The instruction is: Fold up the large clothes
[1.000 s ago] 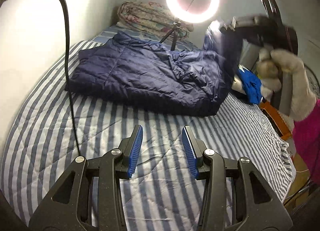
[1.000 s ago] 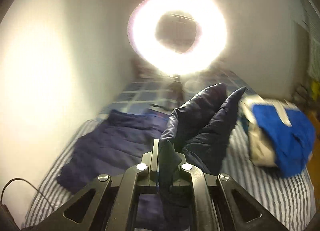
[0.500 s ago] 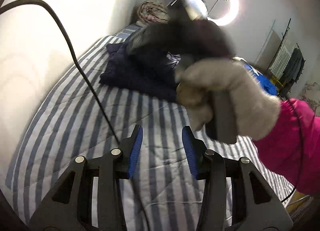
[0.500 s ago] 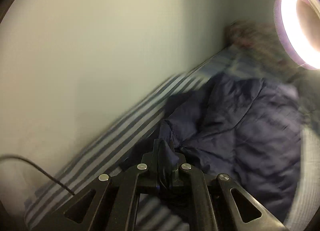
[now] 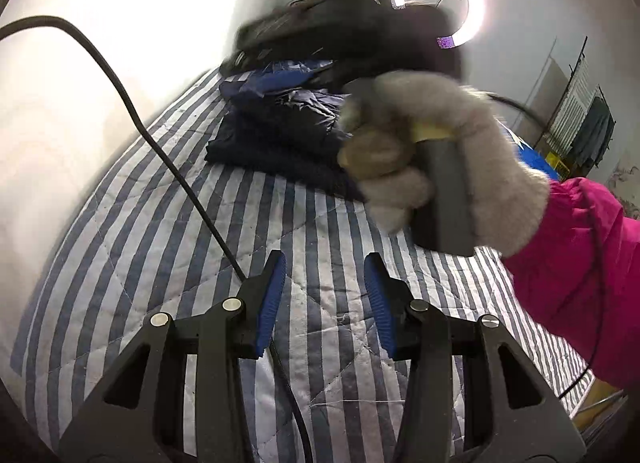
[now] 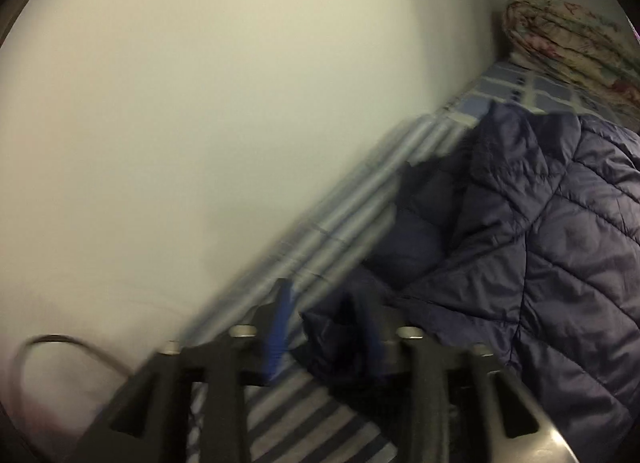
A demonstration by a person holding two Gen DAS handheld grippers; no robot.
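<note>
Navy quilted puffer jacket [image 6: 540,231], shiny fabric with diamond stitching, lies on the blue-and-white striped bed [image 5: 168,247] toward its far end, near the wall-side edge. It is partly folded: layers stacked, one section doubled over on top with a lighter blue inner face showing in the left wrist view [image 5: 280,115]. The near edge is a dark, straight fold line running across the stripes. The surface is wrinkled and puffy, not flat. One loose end of the jacket bunches at its near wall-side corner, low in the right wrist view, blurred.
</note>
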